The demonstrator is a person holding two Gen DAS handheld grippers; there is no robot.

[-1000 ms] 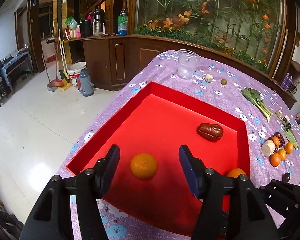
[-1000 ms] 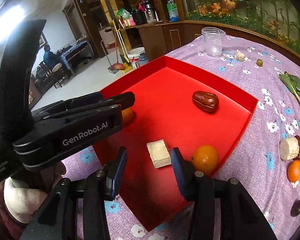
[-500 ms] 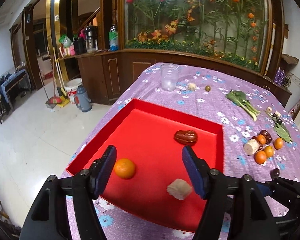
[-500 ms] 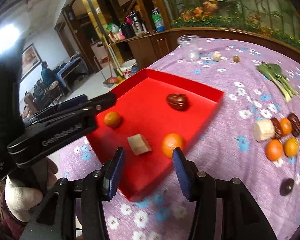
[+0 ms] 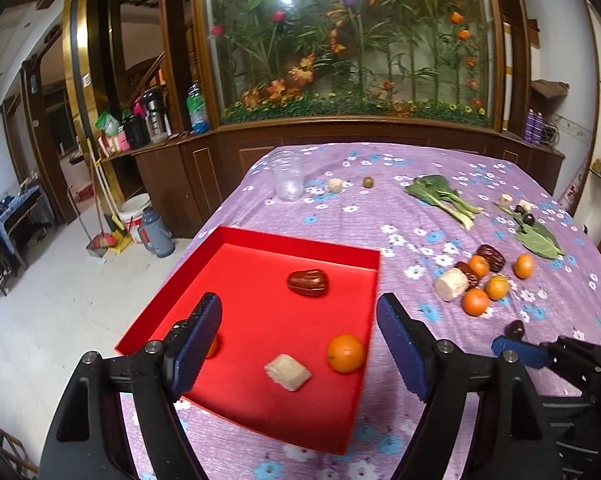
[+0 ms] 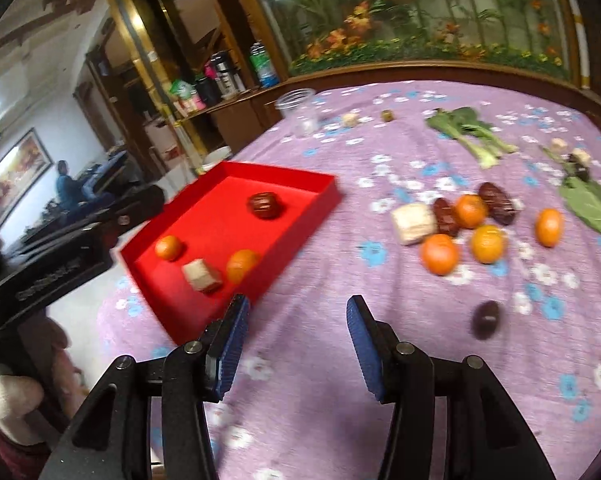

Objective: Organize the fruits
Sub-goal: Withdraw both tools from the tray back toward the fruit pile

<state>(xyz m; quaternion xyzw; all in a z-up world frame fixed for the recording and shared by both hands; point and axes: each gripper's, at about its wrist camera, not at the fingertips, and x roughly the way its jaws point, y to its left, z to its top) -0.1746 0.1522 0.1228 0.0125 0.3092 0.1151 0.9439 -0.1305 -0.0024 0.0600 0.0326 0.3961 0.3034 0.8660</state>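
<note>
Left gripper (image 5: 300, 340) fingers are opening, empty, backing off the orange (image 5: 345, 353) now lying in the red tray (image 5: 300, 238) ahead; right gripper (image 6: 296, 346), released and empty, is swinging toward loose fruit (image 6: 439, 254) ahead-right on the desk (image 6: 340, 380).

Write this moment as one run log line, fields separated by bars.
left gripper: opening, empty | right gripper: open, empty | tray: two oranges, date, beige block | cloth: more fruit loose
</note>
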